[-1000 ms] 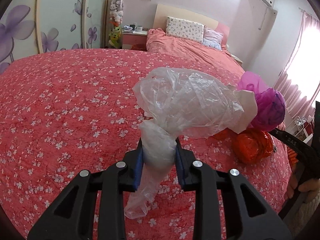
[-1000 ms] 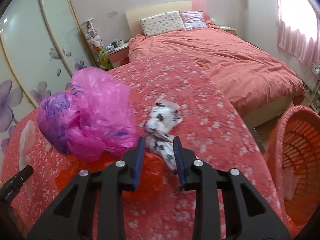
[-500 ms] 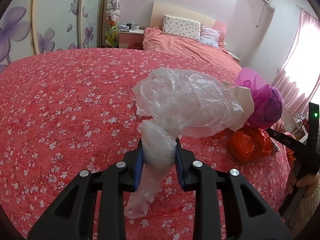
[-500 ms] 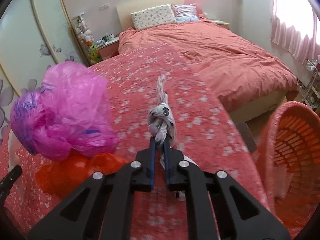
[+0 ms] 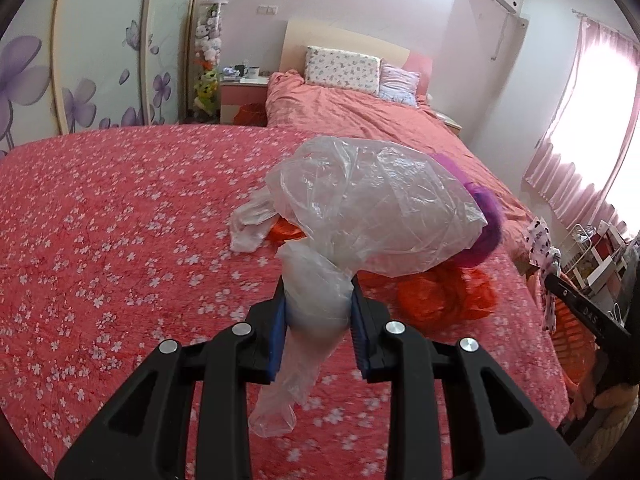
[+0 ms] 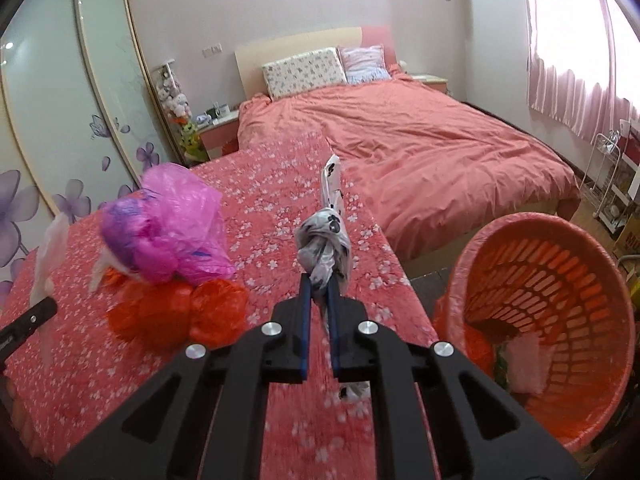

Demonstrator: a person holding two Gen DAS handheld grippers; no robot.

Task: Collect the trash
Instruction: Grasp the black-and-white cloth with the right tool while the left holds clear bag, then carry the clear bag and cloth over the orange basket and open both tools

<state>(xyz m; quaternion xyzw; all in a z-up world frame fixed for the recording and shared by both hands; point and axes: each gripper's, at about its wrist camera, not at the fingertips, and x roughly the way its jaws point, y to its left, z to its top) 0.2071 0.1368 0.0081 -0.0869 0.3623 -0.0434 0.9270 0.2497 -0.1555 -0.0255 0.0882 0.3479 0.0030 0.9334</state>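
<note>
The left tongs (image 5: 318,306) are clamped on the twisted neck of a clear plastic bag (image 5: 376,208), whose puffed body stands up above the pads while a loose tail hangs below them, over the red flowered bedspread (image 5: 104,216). Just beyond it a second whitish bag (image 5: 252,224) lies crumpled on the bedspread. To the right of that sit a pink and purple bag (image 6: 168,224) and, touching its near side, a bunched orange-red bag (image 6: 176,312); both rest on the bedspread between the two tongs. Further right, the right tongs (image 6: 320,304) are pinched nearly closed on a knotted white bag with black prints (image 6: 326,240), the knot just above the pads, one strip pointing up and the rest dangling beneath. At the far right, beside the bed's edge, an orange slotted basket (image 6: 560,280) stands on the floor, tipped toward the camera, with some trash already inside. In the far background is a second bed with a plain salmon quilt (image 6: 420,140).
</note>
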